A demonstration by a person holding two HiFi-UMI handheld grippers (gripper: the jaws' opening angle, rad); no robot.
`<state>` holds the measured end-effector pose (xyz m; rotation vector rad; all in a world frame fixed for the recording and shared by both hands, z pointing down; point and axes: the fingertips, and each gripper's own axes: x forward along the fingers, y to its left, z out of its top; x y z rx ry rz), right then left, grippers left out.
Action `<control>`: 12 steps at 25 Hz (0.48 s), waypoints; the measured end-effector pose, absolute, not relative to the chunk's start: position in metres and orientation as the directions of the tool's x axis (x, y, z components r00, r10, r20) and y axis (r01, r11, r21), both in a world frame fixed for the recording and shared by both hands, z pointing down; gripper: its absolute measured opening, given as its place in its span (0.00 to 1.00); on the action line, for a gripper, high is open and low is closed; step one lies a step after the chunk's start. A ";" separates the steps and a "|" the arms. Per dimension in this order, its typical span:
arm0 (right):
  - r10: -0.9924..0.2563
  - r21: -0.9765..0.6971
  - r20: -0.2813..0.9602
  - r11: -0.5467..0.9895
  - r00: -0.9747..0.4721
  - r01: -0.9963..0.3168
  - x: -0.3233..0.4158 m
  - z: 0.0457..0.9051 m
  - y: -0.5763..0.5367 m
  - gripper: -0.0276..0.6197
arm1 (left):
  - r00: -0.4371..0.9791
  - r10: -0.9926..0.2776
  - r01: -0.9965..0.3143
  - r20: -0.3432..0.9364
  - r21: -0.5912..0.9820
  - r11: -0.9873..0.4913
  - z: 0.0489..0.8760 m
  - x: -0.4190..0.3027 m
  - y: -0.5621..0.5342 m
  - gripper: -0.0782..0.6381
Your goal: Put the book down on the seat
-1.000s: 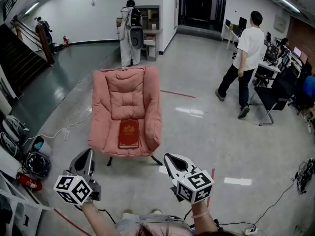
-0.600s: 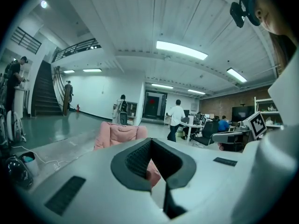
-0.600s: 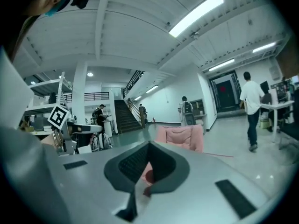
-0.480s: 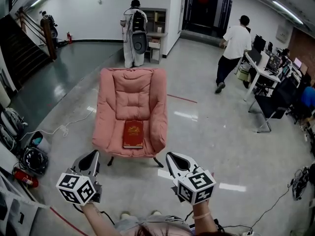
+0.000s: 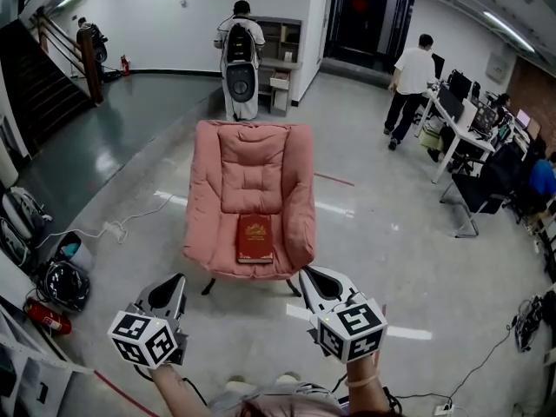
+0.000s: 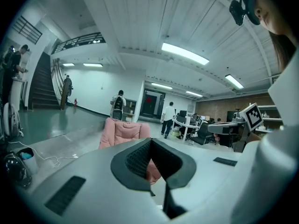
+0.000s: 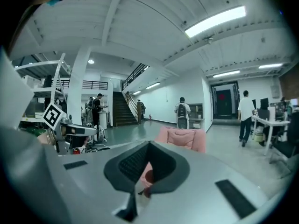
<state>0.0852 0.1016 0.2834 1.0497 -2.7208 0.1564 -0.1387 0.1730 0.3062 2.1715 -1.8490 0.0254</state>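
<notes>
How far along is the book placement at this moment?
Done: the red book lies flat on the pink armchair's seat. In hand: nothing; the left gripper and right gripper are both shut and empty, held short of the seat. Left: nothing visible remains for this task.

A staircase (image 5: 39, 81) rises beyond, perhaps a bag (image 5: 61, 285) nearer

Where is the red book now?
In the head view the red book lies flat on the seat of the pink armchair, near the picture's centre.
</notes>
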 end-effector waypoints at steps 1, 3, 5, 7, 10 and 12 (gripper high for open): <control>-0.647 -0.020 0.251 0.740 -0.720 -0.672 0.076 0.286 0.106 0.07 | 0.180 -0.964 -0.969 0.196 0.206 -0.139 0.306 -0.146 0.176 0.11; -0.644 -0.025 0.257 0.741 -0.721 -0.671 0.060 0.289 0.113 0.07 | 0.190 -0.963 -0.967 0.192 0.206 -0.149 0.307 -0.161 0.180 0.11; -0.648 -0.029 0.251 0.738 -0.719 -0.675 0.046 0.288 0.120 0.07 | 0.196 -0.959 -0.967 0.204 0.200 -0.156 0.308 -0.176 0.184 0.11; -0.656 -0.034 0.241 0.731 -0.716 -0.681 0.035 0.285 0.127 0.07 | 0.204 -0.953 -0.968 0.224 0.193 -0.162 0.311 -0.188 0.188 0.11; -0.668 -0.033 0.228 0.722 -0.708 -0.692 0.022 0.283 0.136 0.07 | 0.221 -0.951 -0.964 0.215 0.196 -0.180 0.308 -0.205 0.194 0.11; -0.684 -0.022 0.223 0.709 -0.695 -0.705 0.018 0.283 0.143 0.07 | 0.245 -0.949 -0.958 0.197 0.200 -0.205 0.305 -0.210 0.196 0.11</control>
